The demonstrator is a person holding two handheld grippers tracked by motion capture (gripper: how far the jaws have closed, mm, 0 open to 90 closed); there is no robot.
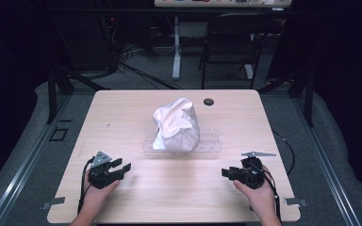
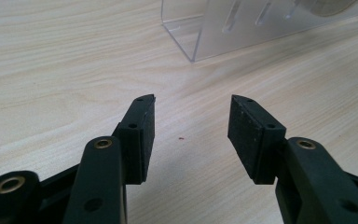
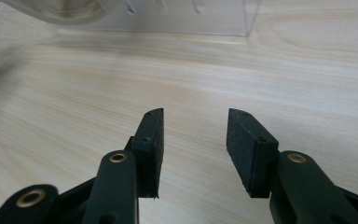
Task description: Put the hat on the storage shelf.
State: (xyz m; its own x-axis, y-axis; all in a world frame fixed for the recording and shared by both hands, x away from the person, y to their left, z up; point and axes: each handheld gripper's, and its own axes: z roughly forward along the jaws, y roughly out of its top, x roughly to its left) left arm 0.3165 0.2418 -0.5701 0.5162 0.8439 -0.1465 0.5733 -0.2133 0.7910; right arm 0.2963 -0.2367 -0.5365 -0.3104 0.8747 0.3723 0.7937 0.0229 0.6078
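On the worktop in the high view, a white cloth sits bunched on a clear plastic stand at the middle, with the left gripper and right gripper near the front edge. In the left gripper view, jaws spread, empty. In the right gripper view, jaws likewise spread, empty.

Plenty of open table across the near half, so either gripper can slide around freely there. The left gripper and right gripper sit well apart at the near corners, jaws spread, nothing between them but bare wood. The one real obstacle is mid-table: a clear rack with a white cloth bunched up on it. Open lanes run past it on both sides. A small dark hole sits behind it.
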